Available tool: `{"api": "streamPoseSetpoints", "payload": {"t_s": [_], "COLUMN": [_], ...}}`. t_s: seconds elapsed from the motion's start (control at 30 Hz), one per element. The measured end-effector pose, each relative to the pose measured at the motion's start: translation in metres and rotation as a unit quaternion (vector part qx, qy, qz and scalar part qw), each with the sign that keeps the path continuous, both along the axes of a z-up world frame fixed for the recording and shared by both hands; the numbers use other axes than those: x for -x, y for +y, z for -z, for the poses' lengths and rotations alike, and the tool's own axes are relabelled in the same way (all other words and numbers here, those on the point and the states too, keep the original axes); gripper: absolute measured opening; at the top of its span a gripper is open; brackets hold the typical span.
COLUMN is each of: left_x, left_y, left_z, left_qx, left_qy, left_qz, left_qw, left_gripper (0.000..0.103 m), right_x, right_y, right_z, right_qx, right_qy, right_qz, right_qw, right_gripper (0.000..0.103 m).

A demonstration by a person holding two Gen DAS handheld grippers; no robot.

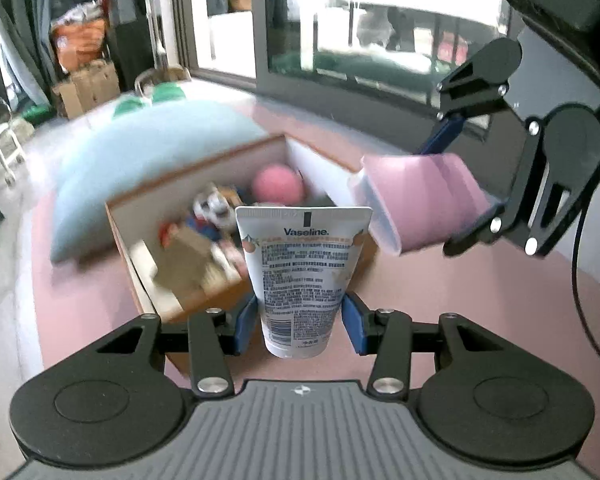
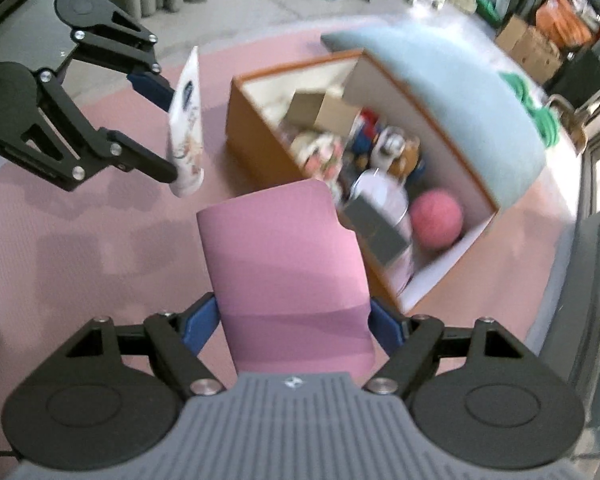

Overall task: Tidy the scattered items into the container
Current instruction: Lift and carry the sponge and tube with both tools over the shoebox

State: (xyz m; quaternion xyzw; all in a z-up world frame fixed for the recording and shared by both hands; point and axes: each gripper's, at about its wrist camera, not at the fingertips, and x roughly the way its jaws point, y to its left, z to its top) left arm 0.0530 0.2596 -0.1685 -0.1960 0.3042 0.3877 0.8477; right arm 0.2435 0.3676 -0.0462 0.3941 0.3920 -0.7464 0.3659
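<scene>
On the white lotion tube (image 1: 300, 280) I can read the brand "Vaseline." in blue letters. Below it stands small dense print and a barcode, too small to read.

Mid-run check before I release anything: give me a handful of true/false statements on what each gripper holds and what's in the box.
1. The left gripper is shut on a Vaseline tube. True.
2. The right gripper is open with nothing in it. False: it is shut on a pink container.
3. A pink ball lies inside the box. True.
4. The box holds nothing else yet. False: a plush toy and several small packages, too blurred to name, lie in it with the ball.
5. The Vaseline tube is already lying in the box. False: it is in the gripper, outside the box.
6. A light blue pillow lies against the box's far side. True.
</scene>
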Motion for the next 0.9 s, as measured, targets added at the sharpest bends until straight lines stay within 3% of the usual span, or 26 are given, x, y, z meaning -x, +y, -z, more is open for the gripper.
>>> {"api": "streamPoseSetpoints", "payload": {"t_s": [0.07, 0.23, 0.27, 0.4, 0.5, 0.63, 0.9], "left_x": [-0.002, -0.006, -0.007, -0.01, -0.015, -0.024, -0.033], "left_y": [0.016, 0.063, 0.074, 0.105, 0.119, 0.136, 0.163], "left_z": [-0.008, -0.015, -0.014, -0.009, 0.0, 0.019, 0.063], "left_qx": [-0.013, -0.031, -0.031, -0.03, -0.027, -0.015, 0.039], "left_qy": [0.004, 0.017, 0.019, 0.026, 0.035, 0.047, 0.036], "left_qz": [0.005, 0.006, 0.004, 0.002, 0.007, 0.015, 0.007], "left_qw": [0.9999, 0.9993, 0.9993, 0.9992, 0.999, 0.9987, 0.9986], "left_gripper": [0.053, 0.053, 0.053, 0.053, 0.053, 0.053, 0.053], "right_x": [0.011, 0.072, 0.078, 0.103, 0.13, 0.139, 0.171], "right_y": [-0.015, -0.089, -0.096, -0.105, -0.12, -0.115, -0.111], "right_z": [-0.015, -0.006, -0.024, -0.024, -0.003, -0.002, 0.031], "right_qx": [0.0, -0.001, -0.002, -0.003, -0.002, -0.007, -0.038], "right_qy": [0.012, 0.033, 0.035, 0.042, 0.041, 0.038, 0.033], "right_qz": [-0.001, -0.004, -0.004, 0.0, 0.003, 0.003, 0.002], "right_qw": [1.0, 0.999, 0.999, 0.999, 0.999, 0.999, 0.999], "right_gripper": [0.081, 0.081, 0.081, 0.081, 0.081, 0.081, 0.081]}}
